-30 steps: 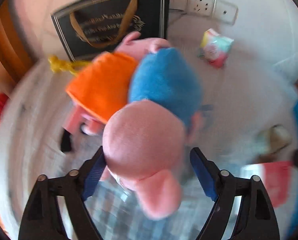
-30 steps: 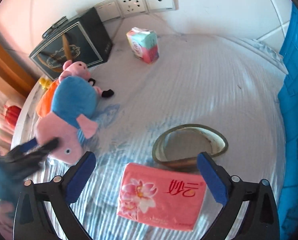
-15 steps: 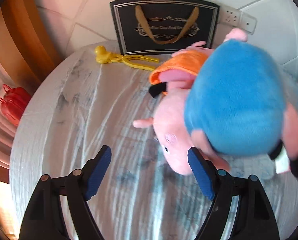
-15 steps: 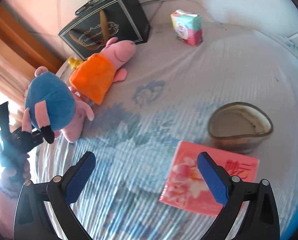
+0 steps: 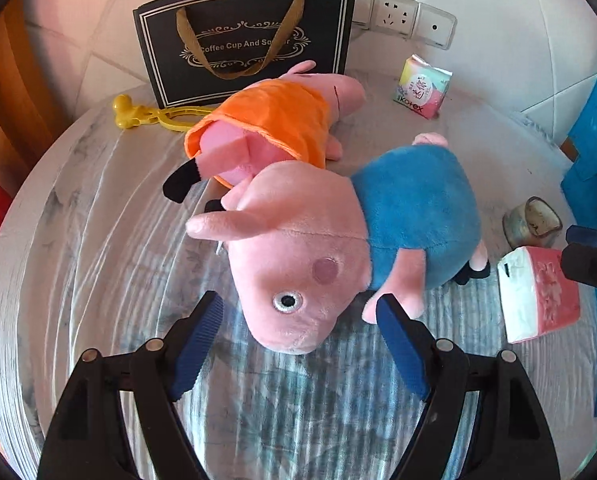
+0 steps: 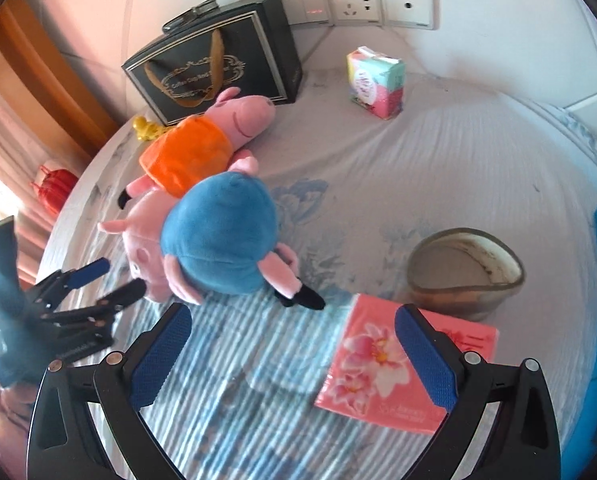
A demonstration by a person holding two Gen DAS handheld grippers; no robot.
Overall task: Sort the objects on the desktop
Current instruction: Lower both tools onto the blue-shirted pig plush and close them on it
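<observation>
A pink pig plush in a blue top (image 5: 414, 216) (image 6: 222, 236) lies on its side on the striped cloth. Its head touches the feet of a second pig plush in an orange dress (image 5: 266, 120) (image 6: 190, 156). My left gripper (image 5: 298, 302) (image 6: 120, 276) is open, with the blue pig's snout between the fingers and a gap on each side. My right gripper (image 6: 292, 316) (image 5: 590, 256) stands open and empty above the cloth. Its right finger is over a pink tissue pack (image 6: 378, 368) (image 5: 538, 292).
A black gift bag (image 5: 246, 40) (image 6: 218, 60) stands against the wall, with a yellow plastic clip (image 5: 146, 114) beside it. A small tissue pack (image 6: 374, 80) stands at the back and a stained cup (image 6: 466, 272) behind the pink pack. Something blue (image 5: 594, 152) borders the table's right side.
The blue pig was up in the air at the left gripper. It now lies on the cloth next to the orange pig, with the left fingers apart around its snout. The right gripper stays open.
</observation>
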